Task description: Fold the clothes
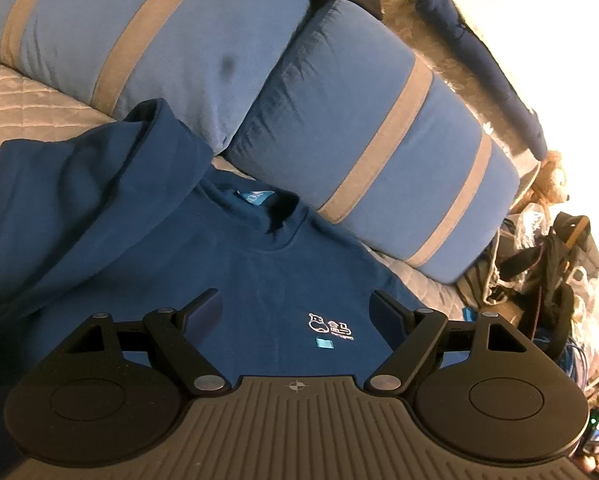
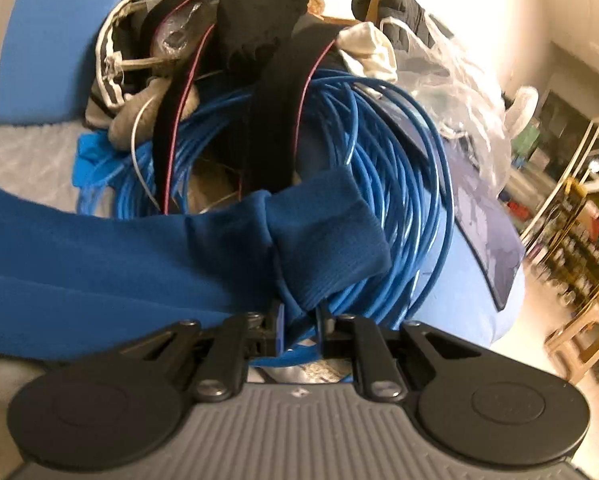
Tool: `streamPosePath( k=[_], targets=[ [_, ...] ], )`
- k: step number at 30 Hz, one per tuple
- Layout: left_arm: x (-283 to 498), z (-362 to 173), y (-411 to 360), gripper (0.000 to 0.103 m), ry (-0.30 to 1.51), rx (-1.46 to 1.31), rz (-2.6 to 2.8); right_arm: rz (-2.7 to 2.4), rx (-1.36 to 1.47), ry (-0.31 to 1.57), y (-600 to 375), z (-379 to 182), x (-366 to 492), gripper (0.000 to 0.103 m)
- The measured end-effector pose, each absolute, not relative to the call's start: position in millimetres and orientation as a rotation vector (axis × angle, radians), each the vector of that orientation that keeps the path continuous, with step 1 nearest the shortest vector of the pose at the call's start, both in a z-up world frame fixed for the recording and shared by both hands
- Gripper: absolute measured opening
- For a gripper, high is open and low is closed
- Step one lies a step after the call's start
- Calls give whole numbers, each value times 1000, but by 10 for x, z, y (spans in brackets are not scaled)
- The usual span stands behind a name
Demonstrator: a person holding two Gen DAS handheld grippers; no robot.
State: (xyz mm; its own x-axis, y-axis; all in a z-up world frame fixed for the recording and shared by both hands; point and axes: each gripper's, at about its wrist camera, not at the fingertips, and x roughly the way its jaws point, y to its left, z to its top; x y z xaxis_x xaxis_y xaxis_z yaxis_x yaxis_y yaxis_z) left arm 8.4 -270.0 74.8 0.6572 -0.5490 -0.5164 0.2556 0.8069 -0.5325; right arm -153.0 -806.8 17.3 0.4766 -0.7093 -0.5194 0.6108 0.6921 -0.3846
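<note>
A dark blue sweatshirt (image 1: 235, 280) is lying chest-up on the quilted bedspread (image 1: 23, 92), its crew neck pointing toward twelve o'clock in the left wrist view, with a small white and turquoise chest logo (image 1: 330, 331) showing at about five o'clock from the collar. One sleeve (image 1: 111, 200) is lying folded across the body, running from the cuff near eleven o'clock down toward eight o'clock. Two blue pillows with grey stripes, one (image 1: 147, 40) at twelve o'clock and the other (image 1: 383, 152) at two o'clock, are resting just beyond the collar.

The left gripper (image 1: 297, 312) is hovering over the sweatshirt's chest with its jaws standing wide apart and nothing between them; whether the fingers are touching the cloth I cannot tell.

The right gripper (image 2: 299, 320) is pinching the other sleeve (image 2: 99, 256) just behind its ribbed cuff (image 2: 331, 236), jaws nearly together on the bunched fabric. That sleeve is stretching away toward nine o'clock in the right wrist view, while the cuff is sticking out past the fingers toward one o'clock. Behind it, at twelve o'clock, a coil of blue cable (image 2: 383, 168) is sitting in a pile with black straps (image 2: 271, 92) draped over it and clear plastic bags (image 2: 455, 76) at two o'clock.
</note>
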Motion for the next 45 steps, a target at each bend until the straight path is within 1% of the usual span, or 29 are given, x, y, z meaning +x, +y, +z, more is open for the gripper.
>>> streamPosePath(
  k=[7, 9, 10, 11, 12, 13, 14, 15, 16, 17, 21, 27, 33, 38, 45],
  targets=[
    [87, 759, -2701, 81, 714, -439, -482, -875, -178, 708, -8055, 148, -1492, 14],
    [93, 761, -2694, 81, 714, -440, -483, -888, -185, 706, -8044, 135, -1473, 16],
    [97, 762, -2692, 81, 714, -441, -484, -887, -192, 703, -8024, 129, -1462, 22],
    [98, 765, -2694, 81, 714, -440, -484, -876, -201, 710, -8006, 123, -1447, 37],
    [98, 766, -2695, 81, 713, -440, -485, -859, -205, 725, -7991, 117, -1432, 40],
    [97, 767, -2695, 81, 712, -440, -486, -849, -209, 740, -7972, 114, -1421, 53],
    [97, 767, -2695, 81, 711, -439, -487, -853, -206, 746, -7943, 126, -1426, 71],
    [96, 766, -2698, 81, 711, -437, -487, -853, -194, 733, -7907, 158, -1450, 80],
    [95, 765, -2700, 81, 710, -435, -488, -854, -183, 719, -7872, 190, -1474, 94],
    [94, 764, -2703, 81, 710, -434, -488, -851, -170, 705, -7833, 222, -1498, 100],
    [88, 764, -2709, 81, 708, -427, -486, -757, -84, 677, -7606, 321, -1532, 102],
    [57, 776, -2725, 81, 681, -413, -484, -515, 46, 664, -7166, 391, -1384, 103],
    [-13, 880, -2709, 81, 576, -380, -475, -341, 104, 627, -6593, 515, -1089, 103],
    [-128, 1157, -2683, 81, 526, -308, -446, -218, 113, 579, -6092, 797, -853, 103],
    [-282, 1765, -2410, 81, 461, -180, -372, -65, 80, 521, -5441, 1251, -679, 103]
  ],
)
